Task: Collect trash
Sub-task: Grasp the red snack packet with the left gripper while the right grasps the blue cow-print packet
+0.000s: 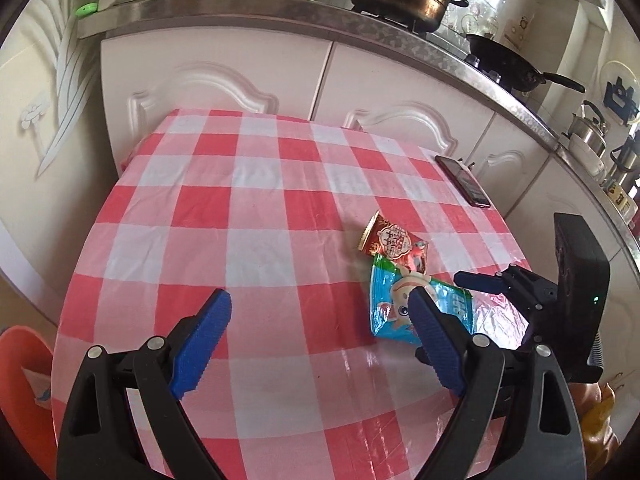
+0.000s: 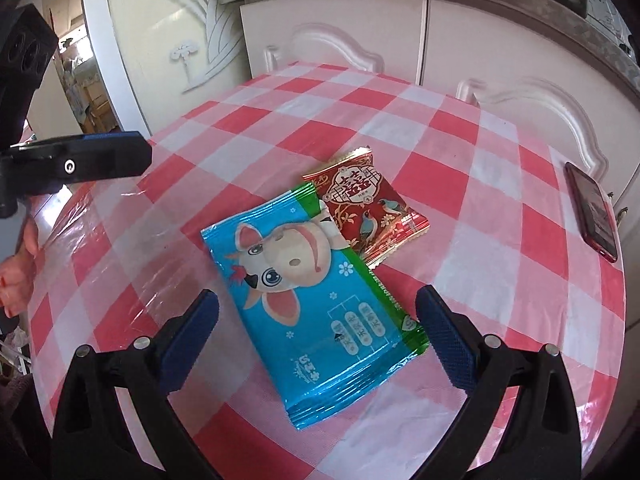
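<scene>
The right claw point(image 2: 318, 324) hangs wide open over the blue wrapper point(image 2: 316, 300), which touches the red wrapper point(image 2: 366, 210) on the counter point(image 2: 500, 280), and the left claw point(image 1: 320, 344) is wide open and empty.

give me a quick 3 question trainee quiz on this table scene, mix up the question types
1. True or false: the blue wrapper lies partly over the red wrapper.
2. Multiple choice: where is the phone? A) under the blue wrapper B) near the edge of the checked tablecloth, apart from the wrappers C) in a gripper
3. Fill in: the right gripper has its jaws ____ with the blue wrapper lying between its fingers, not yet pinched.

Key
1. True
2. B
3. open

The left gripper is open too, with nothing in it.
</scene>
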